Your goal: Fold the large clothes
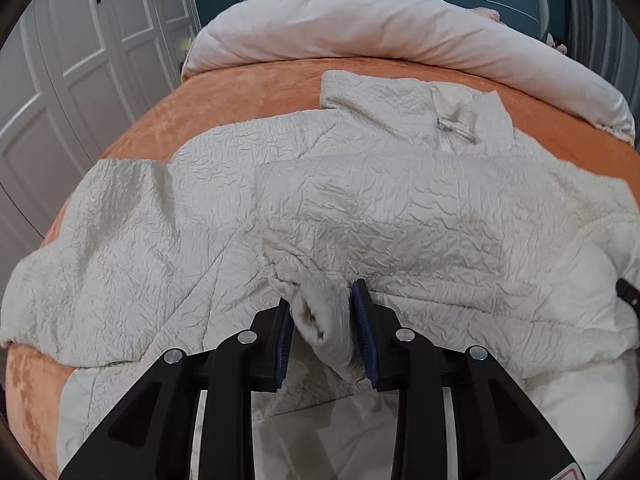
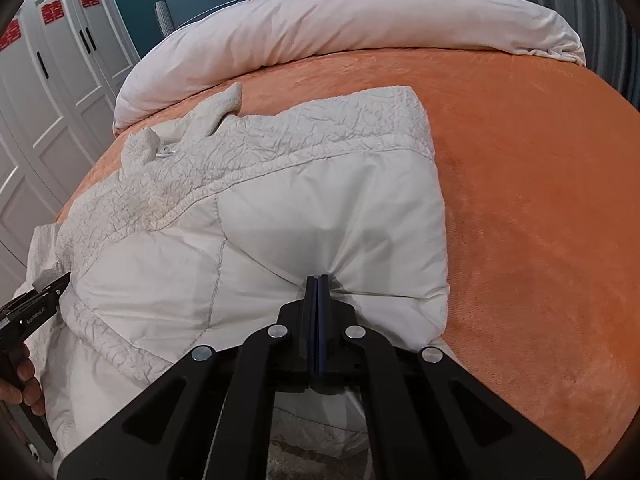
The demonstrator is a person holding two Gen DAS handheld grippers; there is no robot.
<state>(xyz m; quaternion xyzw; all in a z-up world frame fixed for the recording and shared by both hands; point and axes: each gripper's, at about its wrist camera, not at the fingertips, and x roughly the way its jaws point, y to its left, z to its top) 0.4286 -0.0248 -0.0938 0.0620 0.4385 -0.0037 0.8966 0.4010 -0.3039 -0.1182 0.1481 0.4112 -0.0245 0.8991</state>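
Left wrist view: left gripper [image 1: 325, 322] has a bunched fold of the cream jacket [image 1: 360, 208] between its blue pads, which appear to grip it, likely to lift the near hem.
Jacket: spread across the orange bedspread [image 1: 248, 84], collar toward the rolled duvet [image 1: 360, 24].
Right wrist view: right gripper [image 2: 318, 300], jaws fully closed, pinches the jacket's [image 2: 280, 220] smooth lining at the near edge.
Room: bare bedspread [image 2: 520, 200] lies open to the right; the duvet [image 2: 320, 24] bounds the far side.

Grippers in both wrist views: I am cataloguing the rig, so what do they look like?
Both the left gripper and right gripper are matte black, angular linkage arms with round silver pivot pins and ribbed dark blue pads. Small white lettering marks the left gripper's side in the right wrist view.
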